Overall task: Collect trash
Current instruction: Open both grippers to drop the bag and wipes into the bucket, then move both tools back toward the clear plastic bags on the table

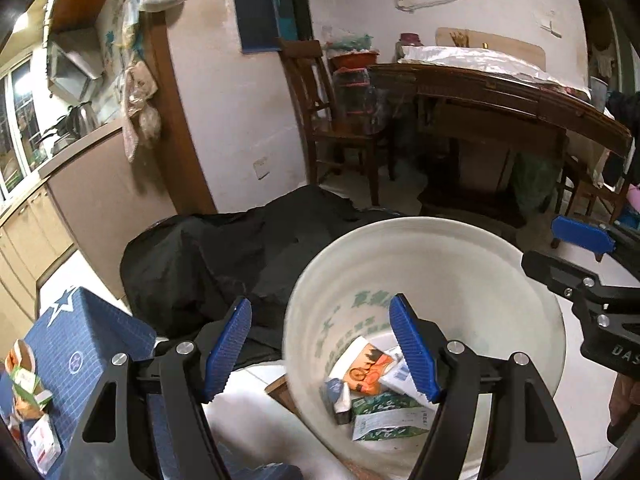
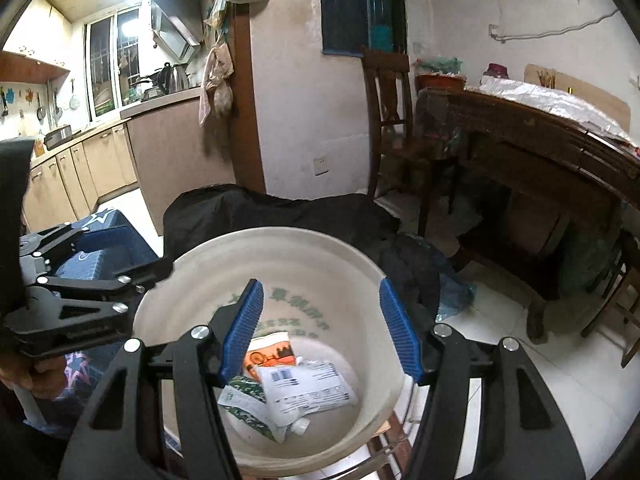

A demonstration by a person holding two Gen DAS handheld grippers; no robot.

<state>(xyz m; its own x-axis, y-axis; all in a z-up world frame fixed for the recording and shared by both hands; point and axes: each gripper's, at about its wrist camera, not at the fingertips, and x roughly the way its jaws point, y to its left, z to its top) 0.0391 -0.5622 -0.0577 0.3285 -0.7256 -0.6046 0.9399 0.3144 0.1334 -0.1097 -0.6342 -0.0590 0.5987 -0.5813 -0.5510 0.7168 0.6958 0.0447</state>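
Hovering over a white bucket [image 2: 280, 248], both tongs stand spread with nothing between their blue pads: the left tongs [image 1: 320, 348] straddle the bucket's near rim, and the right tongs [image 2: 320, 328] hang above its mouth. Trash lies at the bottom: an orange-printed packet [image 2: 268, 354], a white pouch [image 2: 308, 390] and green-and-white wrappers [image 1: 384, 420], overlapping each other. A black bag [image 1: 208, 264] slumps just behind the bucket. More wrappers [image 1: 28, 384], seemingly cartons though blurred, rest on a blue box [image 1: 84, 344] to the left.
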